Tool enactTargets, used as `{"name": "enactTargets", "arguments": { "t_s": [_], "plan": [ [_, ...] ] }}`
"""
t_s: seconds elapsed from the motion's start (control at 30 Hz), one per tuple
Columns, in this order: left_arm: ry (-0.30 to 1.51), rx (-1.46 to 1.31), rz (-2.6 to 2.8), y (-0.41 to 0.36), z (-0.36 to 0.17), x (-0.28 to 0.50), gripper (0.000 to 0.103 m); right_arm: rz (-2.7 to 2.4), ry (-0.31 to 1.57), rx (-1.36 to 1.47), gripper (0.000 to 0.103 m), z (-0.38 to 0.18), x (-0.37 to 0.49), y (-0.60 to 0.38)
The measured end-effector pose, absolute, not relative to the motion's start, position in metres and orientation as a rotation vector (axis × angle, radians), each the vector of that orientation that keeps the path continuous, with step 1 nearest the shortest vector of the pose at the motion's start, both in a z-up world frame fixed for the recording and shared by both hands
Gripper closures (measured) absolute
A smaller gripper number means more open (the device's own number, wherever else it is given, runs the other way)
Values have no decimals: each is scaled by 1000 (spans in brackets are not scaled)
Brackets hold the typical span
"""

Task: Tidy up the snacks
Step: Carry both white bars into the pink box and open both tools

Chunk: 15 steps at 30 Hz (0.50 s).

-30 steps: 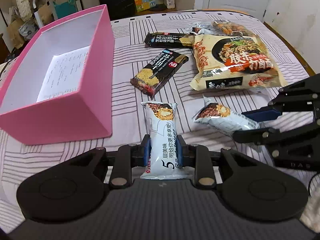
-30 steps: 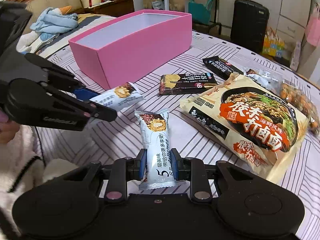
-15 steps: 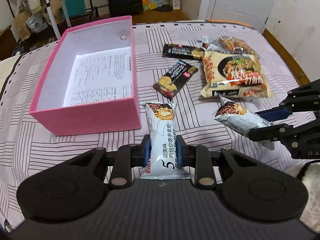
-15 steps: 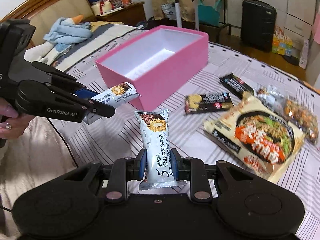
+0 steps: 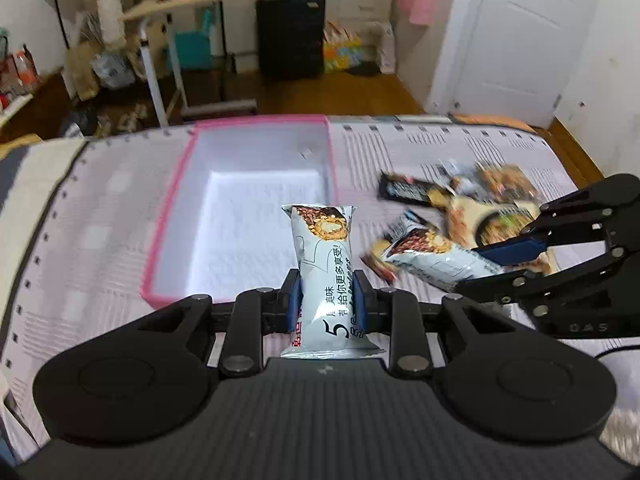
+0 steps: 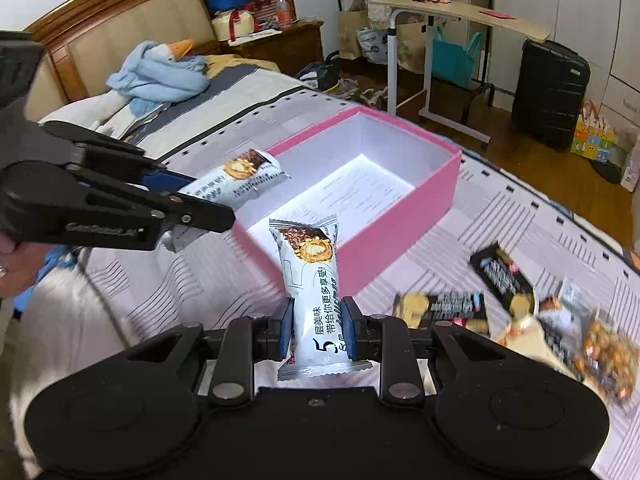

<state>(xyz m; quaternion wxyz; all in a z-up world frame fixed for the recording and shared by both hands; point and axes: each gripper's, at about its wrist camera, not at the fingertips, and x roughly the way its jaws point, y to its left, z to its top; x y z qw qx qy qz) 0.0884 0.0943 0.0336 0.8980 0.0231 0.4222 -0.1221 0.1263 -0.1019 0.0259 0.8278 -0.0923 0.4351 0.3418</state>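
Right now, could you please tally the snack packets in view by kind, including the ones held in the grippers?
White wafer packets, one in each gripper: 2
Black biscuit bars on the striped bedspread: 2
Large beige noodle bag: 1
Clear bag of orange-brown snacks: 1
Total: 6

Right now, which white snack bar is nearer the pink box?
The left gripper's bar, tip over the box corner; the right gripper's hangs beside it.

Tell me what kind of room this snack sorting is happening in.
Most likely a lived-in bedroom: the pink box sits on a bed with a wooden headboard, a black suitcase stands nearby, and a white door is beyond.
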Motion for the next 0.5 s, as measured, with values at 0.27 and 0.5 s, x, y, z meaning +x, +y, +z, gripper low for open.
{"name": "enactTargets", "arguments": {
  "t_s": [0.27,0.5],
  "plan": [
    [897,-91,-177,121,10,168,78,728,885,-150,74,1,200,-66],
    [911,-166,-68,142,-31,240,78,710,810,-283,74,-23,263,-25]
  ]
}}
